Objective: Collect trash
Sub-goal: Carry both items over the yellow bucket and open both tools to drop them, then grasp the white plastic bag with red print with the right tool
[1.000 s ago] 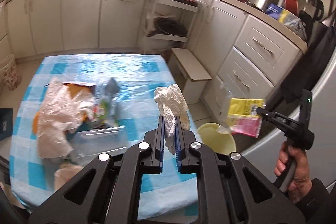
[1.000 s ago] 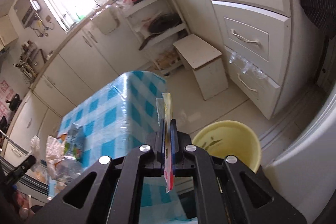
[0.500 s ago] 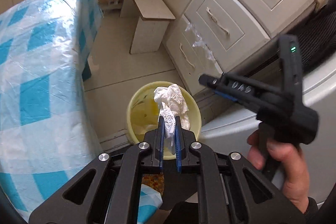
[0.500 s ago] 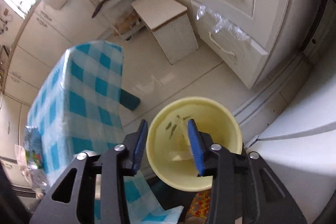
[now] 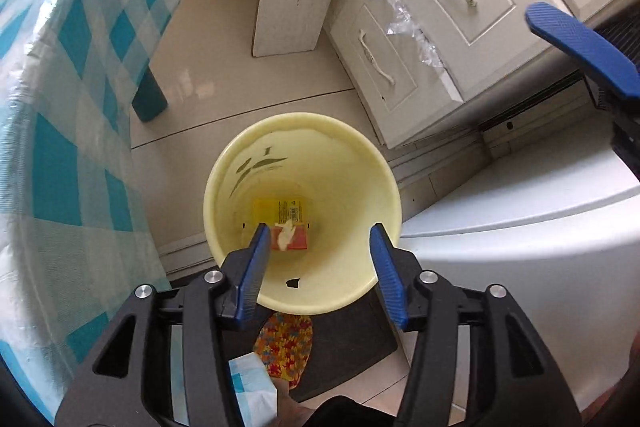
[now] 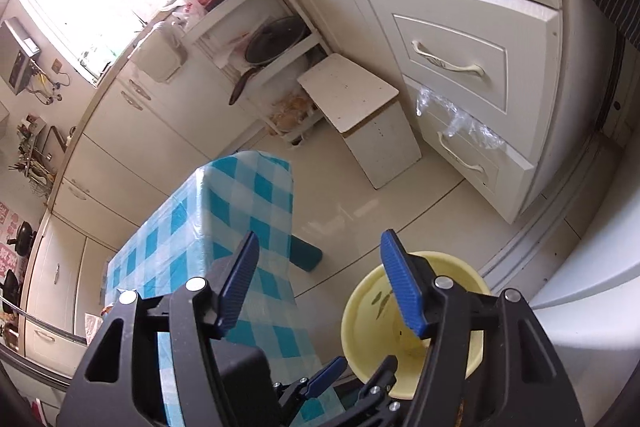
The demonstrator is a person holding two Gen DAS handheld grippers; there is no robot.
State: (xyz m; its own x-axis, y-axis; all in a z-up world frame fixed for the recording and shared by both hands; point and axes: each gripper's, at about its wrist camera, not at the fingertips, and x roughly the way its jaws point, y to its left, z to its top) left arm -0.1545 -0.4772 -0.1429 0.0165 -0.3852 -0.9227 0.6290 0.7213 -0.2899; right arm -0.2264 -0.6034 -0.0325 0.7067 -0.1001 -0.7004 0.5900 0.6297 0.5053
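now we hold the left gripper (image 5: 320,259) agape above the yellow bin (image 5: 224,183), the right gripper (image 6: 324,275) agape too, wrapper (image 5: 282,213) at bin's 12 o'clock

Smooth yellow plastic bin (image 5: 384,187), glossy floor tiles (image 5: 224,75), plastic-covered checked tablecloth (image 5: 60,115)

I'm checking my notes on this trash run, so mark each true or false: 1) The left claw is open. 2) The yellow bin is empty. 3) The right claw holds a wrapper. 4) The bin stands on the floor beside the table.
1) True: the left claw is open over the yellow bin.
2) False: a yellow wrapper and a white tissue lie inside.
3) False: the right claw is open and empty.
4) True: it stands beside the table.
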